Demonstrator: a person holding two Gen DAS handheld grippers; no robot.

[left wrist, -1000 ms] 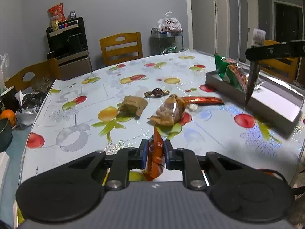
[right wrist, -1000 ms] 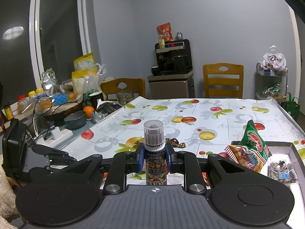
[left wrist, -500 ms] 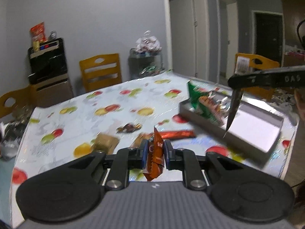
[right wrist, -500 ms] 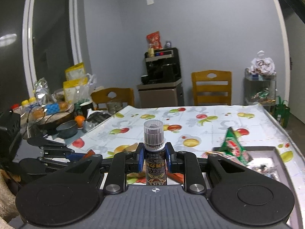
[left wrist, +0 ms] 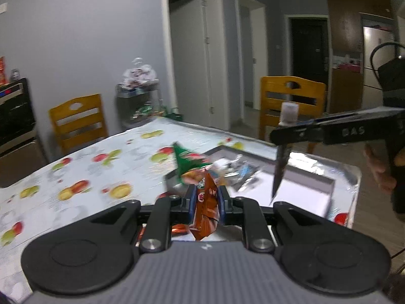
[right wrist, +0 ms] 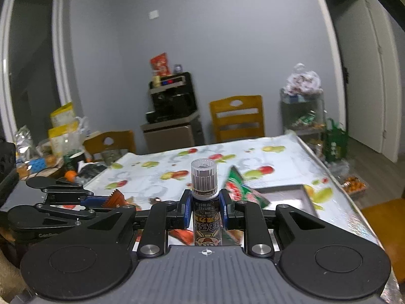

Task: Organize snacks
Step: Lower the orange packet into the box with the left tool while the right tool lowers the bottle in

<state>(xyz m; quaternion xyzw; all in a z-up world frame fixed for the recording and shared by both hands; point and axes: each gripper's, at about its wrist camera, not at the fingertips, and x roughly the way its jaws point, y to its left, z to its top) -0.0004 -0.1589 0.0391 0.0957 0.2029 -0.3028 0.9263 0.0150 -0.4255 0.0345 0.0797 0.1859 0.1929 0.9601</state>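
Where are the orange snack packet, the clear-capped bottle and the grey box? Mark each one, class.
orange snack packet (left wrist: 206,207): left wrist view, on the wrapper's middle between the fingers.
clear-capped bottle (right wrist: 204,177): right wrist view, on its ribbed cap.
grey box (left wrist: 326,179): left wrist view, on its far rim.

We see 2 wrist views, each looking forward low over the table (left wrist: 106,167). Left faces the tray (left wrist: 329,177) and doorways; right faces the back wall. Both share the tray (right wrist: 301,197), green packet (left wrist: 184,162) and each other's gripper.
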